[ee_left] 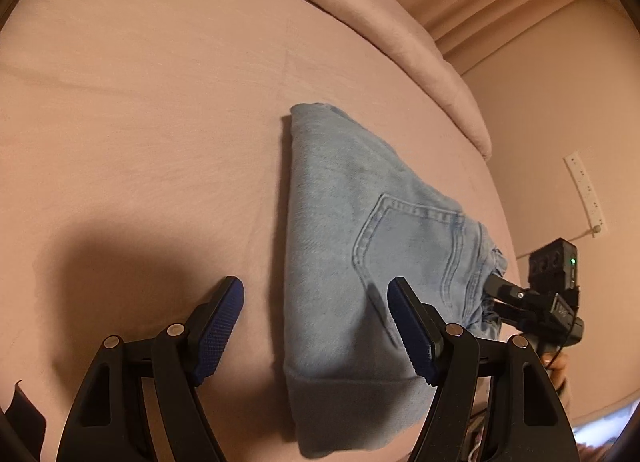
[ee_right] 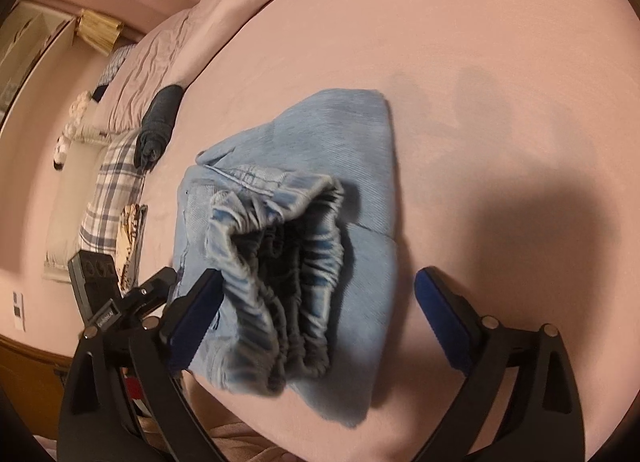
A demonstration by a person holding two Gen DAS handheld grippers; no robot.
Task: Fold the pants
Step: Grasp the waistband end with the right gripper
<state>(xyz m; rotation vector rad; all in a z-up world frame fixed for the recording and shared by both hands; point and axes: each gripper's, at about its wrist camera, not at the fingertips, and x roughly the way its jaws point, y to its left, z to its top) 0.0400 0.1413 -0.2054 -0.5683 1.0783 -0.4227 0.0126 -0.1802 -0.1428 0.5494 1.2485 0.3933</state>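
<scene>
Right wrist alone shows the pants (ee_right: 320, 165) gathered waistband (ee_right: 280, 282); both grippers' jaws gape, empty.

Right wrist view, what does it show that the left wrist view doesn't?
Only the right wrist view shows the jeans' gathered elastic waistband gaping open, a rolled dark garment and a plaid cloth at the bed's far side. Only the left wrist view shows the back pocket and a wall power strip. Both show the folded jeans on the pink bed, with the left gripper and right gripper open.
</scene>
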